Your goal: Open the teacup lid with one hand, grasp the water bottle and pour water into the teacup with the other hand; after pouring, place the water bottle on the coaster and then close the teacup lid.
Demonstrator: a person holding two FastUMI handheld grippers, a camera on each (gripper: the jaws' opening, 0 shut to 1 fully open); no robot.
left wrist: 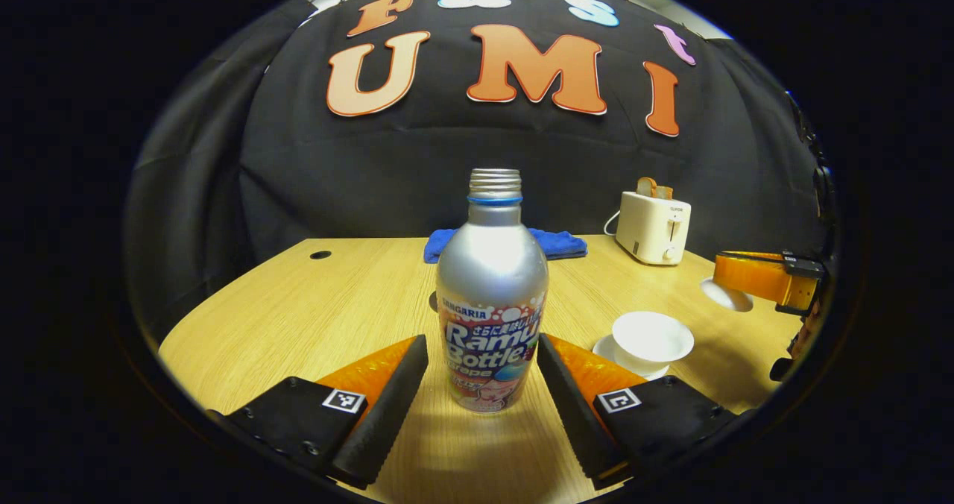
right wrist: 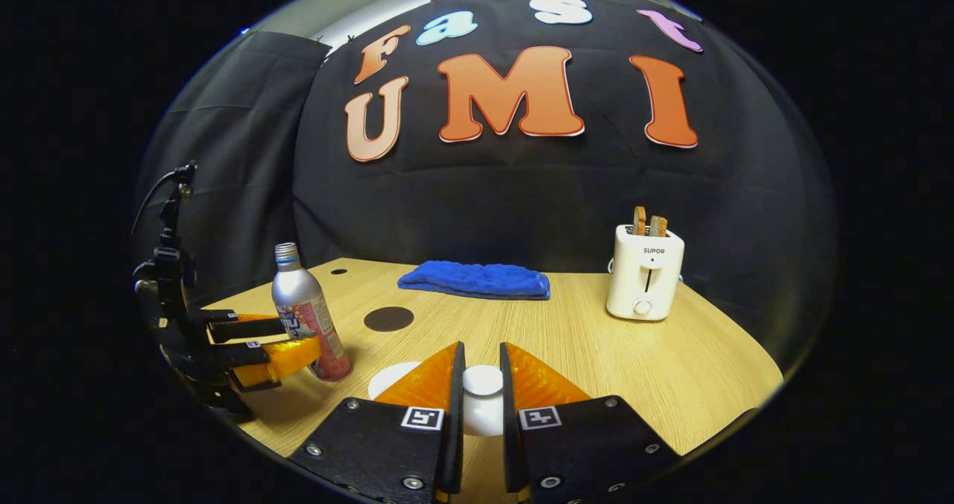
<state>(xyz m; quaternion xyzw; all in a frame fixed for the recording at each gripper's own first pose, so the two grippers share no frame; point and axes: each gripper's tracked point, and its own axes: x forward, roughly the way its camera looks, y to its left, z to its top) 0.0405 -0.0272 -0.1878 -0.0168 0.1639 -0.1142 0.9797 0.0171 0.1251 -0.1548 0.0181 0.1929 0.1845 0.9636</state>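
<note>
A silver water bottle (left wrist: 492,295), cap off, stands upright on the wooden table (left wrist: 313,317). My left gripper (left wrist: 481,341) is open, one finger on each side of the bottle with a small gap. In the right gripper view the same bottle (right wrist: 307,317) sits between the left gripper's fingers (right wrist: 279,361). The white teacup (left wrist: 651,335) stands uncovered on its saucer to the right. My right gripper (right wrist: 481,349) is shut on the knob of the white lid (right wrist: 482,382), held in the air above the table beside the teacup (right wrist: 391,379). A dark round coaster (right wrist: 388,318) lies behind the bottle.
A folded blue towel (right wrist: 475,279) lies at the back of the table. A white toaster (right wrist: 645,271) with bread slices stands at the back right. A small hole (left wrist: 320,254) marks the table's far left corner.
</note>
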